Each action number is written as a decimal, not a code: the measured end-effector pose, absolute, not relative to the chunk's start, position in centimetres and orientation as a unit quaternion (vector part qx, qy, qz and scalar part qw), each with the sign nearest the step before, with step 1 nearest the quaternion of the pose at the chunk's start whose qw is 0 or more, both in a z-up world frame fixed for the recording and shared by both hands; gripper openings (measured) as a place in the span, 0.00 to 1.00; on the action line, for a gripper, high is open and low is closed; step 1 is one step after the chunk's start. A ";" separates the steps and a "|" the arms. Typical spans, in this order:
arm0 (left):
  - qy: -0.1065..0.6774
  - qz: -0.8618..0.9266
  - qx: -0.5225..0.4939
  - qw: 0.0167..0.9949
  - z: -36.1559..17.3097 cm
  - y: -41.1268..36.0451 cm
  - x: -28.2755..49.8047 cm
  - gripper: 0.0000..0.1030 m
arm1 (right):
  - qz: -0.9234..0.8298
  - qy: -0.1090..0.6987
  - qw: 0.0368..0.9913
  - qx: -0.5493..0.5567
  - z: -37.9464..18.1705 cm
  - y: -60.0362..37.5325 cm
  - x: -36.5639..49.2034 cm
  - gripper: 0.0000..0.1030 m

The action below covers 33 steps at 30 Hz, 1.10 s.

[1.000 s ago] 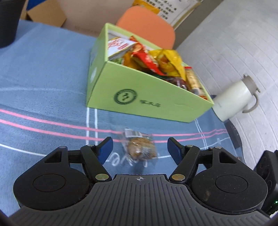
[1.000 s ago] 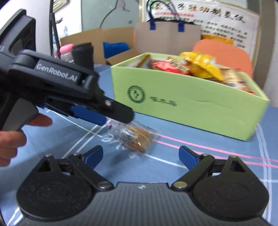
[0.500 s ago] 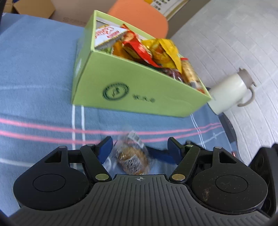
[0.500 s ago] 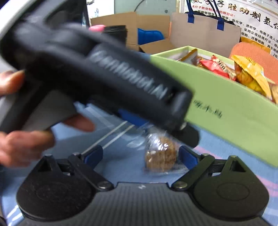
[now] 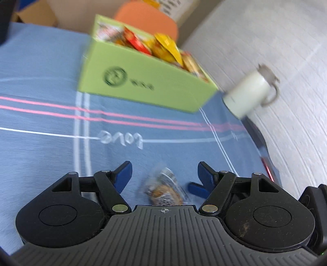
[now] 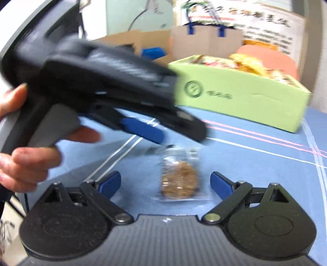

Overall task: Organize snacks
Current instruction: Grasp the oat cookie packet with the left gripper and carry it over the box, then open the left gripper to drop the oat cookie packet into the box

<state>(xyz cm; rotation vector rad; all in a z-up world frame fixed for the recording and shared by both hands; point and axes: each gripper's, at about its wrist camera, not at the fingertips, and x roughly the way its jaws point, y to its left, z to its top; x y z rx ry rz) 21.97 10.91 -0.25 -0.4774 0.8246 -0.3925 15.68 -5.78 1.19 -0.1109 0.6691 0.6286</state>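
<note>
A small clear-wrapped snack packet (image 5: 163, 189) with a brown round biscuit lies flat on the blue cloth. It sits between the fingers of my left gripper (image 5: 164, 171), whose jaws are opening, and the pads do not touch it. In the right wrist view the same packet (image 6: 178, 178) lies between the wide-apart fingers of my right gripper (image 6: 165, 182), which is open. A hand holds the left gripper (image 6: 171, 135) just above and behind the packet. The green snack box (image 5: 143, 81) stands further back, filled with several bright packets.
A white jug (image 5: 247, 94) stands at the cloth's right edge beside the green box (image 6: 245, 96). Cardboard boxes (image 6: 204, 43) and an orange chair back (image 5: 147, 18) lie behind it. One blue fingertip (image 5: 196, 188) of the right gripper shows close to the packet.
The packet has come away from the green box to the near side of the cloth. The left jaws have widened around it. The right gripper has closed in on the packet.
</note>
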 end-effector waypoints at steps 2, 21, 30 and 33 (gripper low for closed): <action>0.398 -0.180 -0.234 0.868 -0.2 11.0 21.3 0.59 | 0.302 0.325 0.895 -0.050 1.1 -5.8 15.8 0.90; 0.393 -0.195 -0.266 0.858 2.0 10.2 24.9 0.15 | 0.306 0.257 0.914 -0.077 4.8 -6.2 21.4 0.44; 0.324 -0.155 -0.234 0.903 8.9 12.0 34.8 0.15 | 0.325 0.202 0.922 -0.063 9.4 -4.0 33.5 0.45; 0.347 -0.131 -0.225 0.901 7.7 12.5 38.7 0.15 | 0.333 0.235 0.912 -0.048 7.8 -3.1 37.6 0.47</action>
